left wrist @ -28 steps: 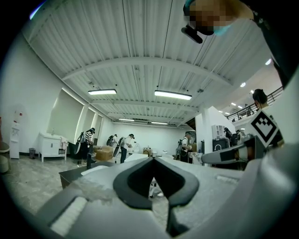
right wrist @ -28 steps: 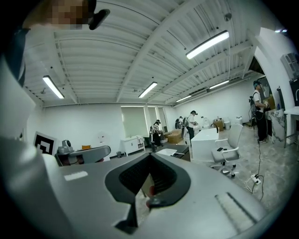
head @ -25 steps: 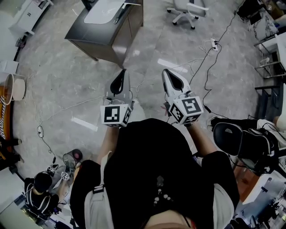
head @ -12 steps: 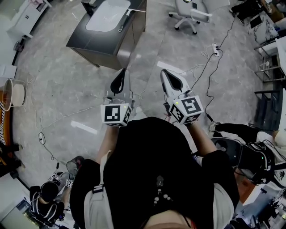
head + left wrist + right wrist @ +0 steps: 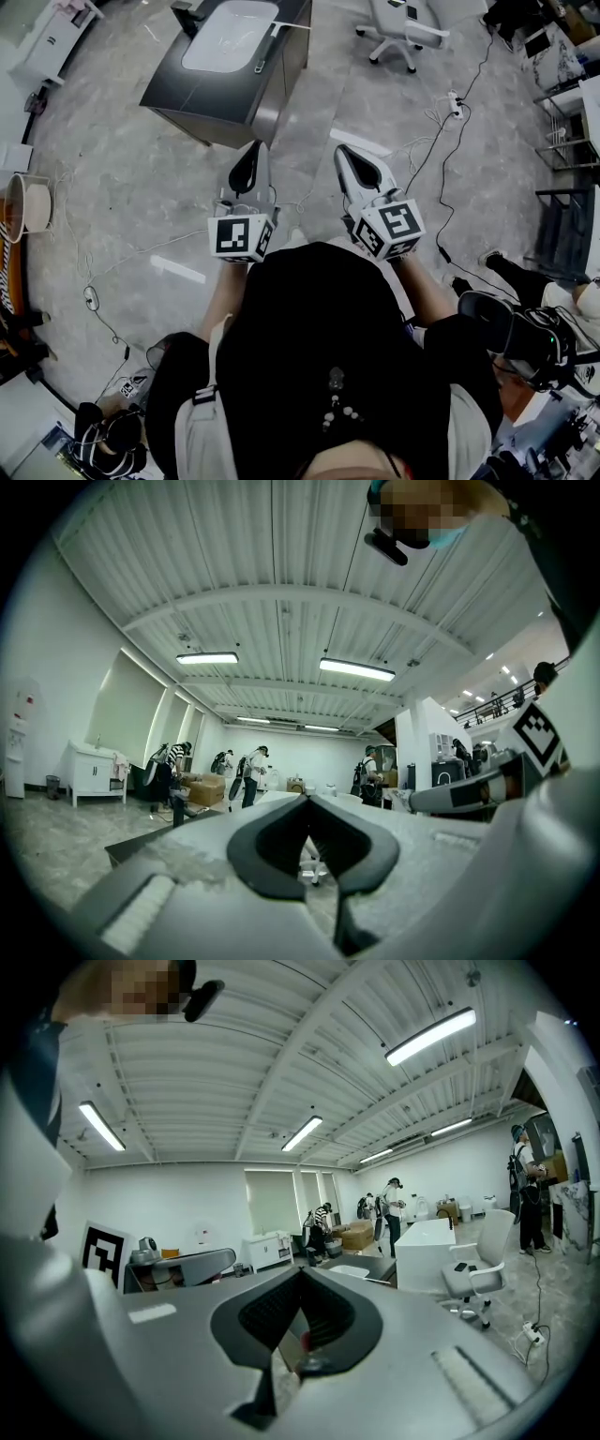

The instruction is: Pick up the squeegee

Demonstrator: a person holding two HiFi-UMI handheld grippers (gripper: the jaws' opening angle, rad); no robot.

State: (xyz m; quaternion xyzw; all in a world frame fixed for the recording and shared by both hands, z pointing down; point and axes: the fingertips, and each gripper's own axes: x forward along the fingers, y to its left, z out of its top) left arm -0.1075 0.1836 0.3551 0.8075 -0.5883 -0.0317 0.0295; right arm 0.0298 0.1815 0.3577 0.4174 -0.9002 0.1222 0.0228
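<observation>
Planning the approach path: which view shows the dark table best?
Head view: the dark table shows whole from above, pale inset top included. The left gripper view catches only its dark side low down; the right gripper view, a far sliver.

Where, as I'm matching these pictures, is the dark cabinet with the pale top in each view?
Head view: the cabinet, upper left of centre.
Left gripper view: low left, its dark edge showing.
Right gripper view: centre, mid-height.
Shared landmark: white chair to its right, head and right gripper views.
</observation>
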